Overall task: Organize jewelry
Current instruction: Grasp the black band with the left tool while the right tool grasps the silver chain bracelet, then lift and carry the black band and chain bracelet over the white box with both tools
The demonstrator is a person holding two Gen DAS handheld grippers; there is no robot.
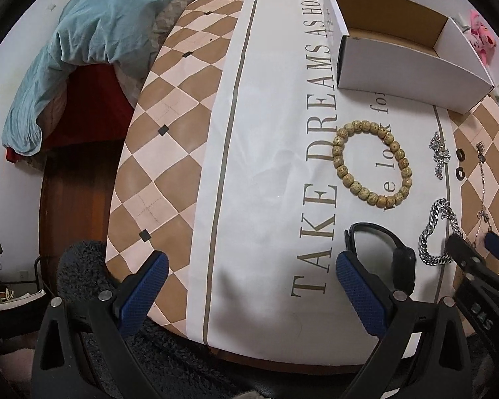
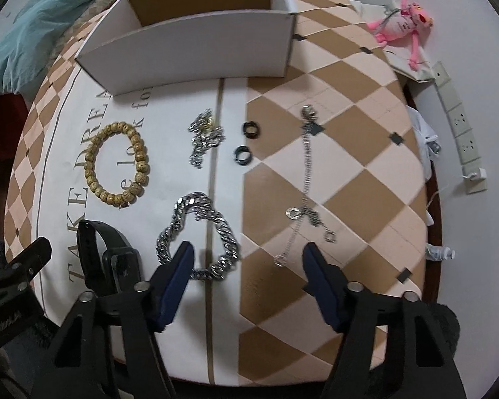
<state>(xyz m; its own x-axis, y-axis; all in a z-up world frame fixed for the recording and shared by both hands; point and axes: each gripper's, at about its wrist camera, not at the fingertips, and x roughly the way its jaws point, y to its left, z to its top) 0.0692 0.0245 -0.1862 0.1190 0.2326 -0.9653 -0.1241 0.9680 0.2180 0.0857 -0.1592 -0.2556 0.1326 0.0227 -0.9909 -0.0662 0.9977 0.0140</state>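
Jewelry lies spread on a round table covered with a printed cloth [image 2: 276, 173]. A tan bead bracelet [image 2: 116, 163] [image 1: 372, 163] lies left of centre. A thick silver chain bracelet [image 2: 199, 236] [image 1: 437, 232] lies just ahead of my right gripper [image 2: 248, 259], whose left pad touches its near edge. A small silver chain [image 2: 204, 136], two black rings [image 2: 246, 143] and a thin necklace [image 2: 306, 183] lie further right. A black watch [image 1: 382, 252] [image 2: 106, 252] lies by my left gripper [image 1: 249, 272]. Both grippers are open and empty. An open white cardboard box [image 2: 196, 46] [image 1: 402, 56] stands at the back.
A teal blanket [image 1: 83, 50] lies on a bed past the table's left side. A pink plush toy [image 2: 402, 20] and a power strip [image 2: 459, 123] lie by the wall at right. A small bottle [image 2: 439, 252] is below the table's right edge.
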